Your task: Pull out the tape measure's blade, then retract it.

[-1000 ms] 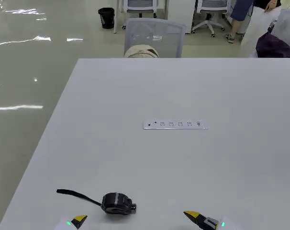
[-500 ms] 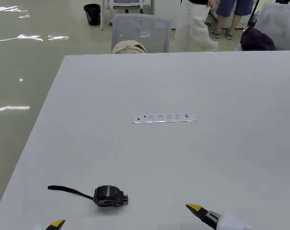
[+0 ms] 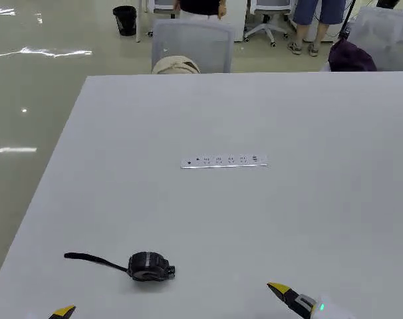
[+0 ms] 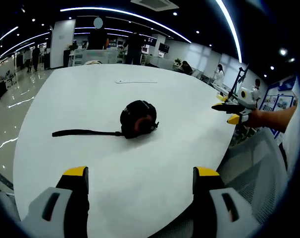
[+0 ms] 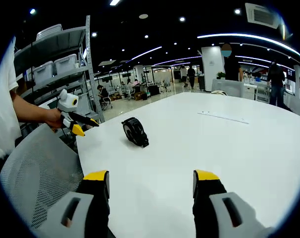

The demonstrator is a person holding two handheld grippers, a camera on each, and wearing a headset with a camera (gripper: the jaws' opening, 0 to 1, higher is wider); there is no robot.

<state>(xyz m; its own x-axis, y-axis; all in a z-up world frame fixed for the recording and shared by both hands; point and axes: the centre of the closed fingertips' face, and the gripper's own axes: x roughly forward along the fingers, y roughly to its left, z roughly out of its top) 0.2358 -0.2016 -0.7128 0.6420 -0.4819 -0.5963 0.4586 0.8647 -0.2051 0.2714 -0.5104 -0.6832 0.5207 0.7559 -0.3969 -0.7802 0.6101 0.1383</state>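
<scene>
A black tape measure (image 3: 149,266) with a black wrist strap (image 3: 90,260) trailing left lies on the white table (image 3: 241,219) near its front edge. It also lies ahead of my left gripper (image 4: 140,173), tape measure (image 4: 138,119), and farther off in the right gripper view, tape measure (image 5: 134,132). My left gripper (image 3: 62,312) peeks in at the bottom left, open and empty. My right gripper (image 3: 286,298) at the bottom right is open and empty too, right gripper (image 5: 151,177). Both are apart from the tape measure. No blade is out.
A white power strip (image 3: 224,161) lies mid-table. A grey chair (image 3: 191,45) with a beige thing on it stands at the far edge, a black bin (image 3: 125,20) behind. People stand at the back. A mesh chair (image 5: 36,168) is beside me.
The head camera has shifted, so the table sits a little differently in frame. My grippers have drawn slightly lower and outward. The tape measure has not moved.
</scene>
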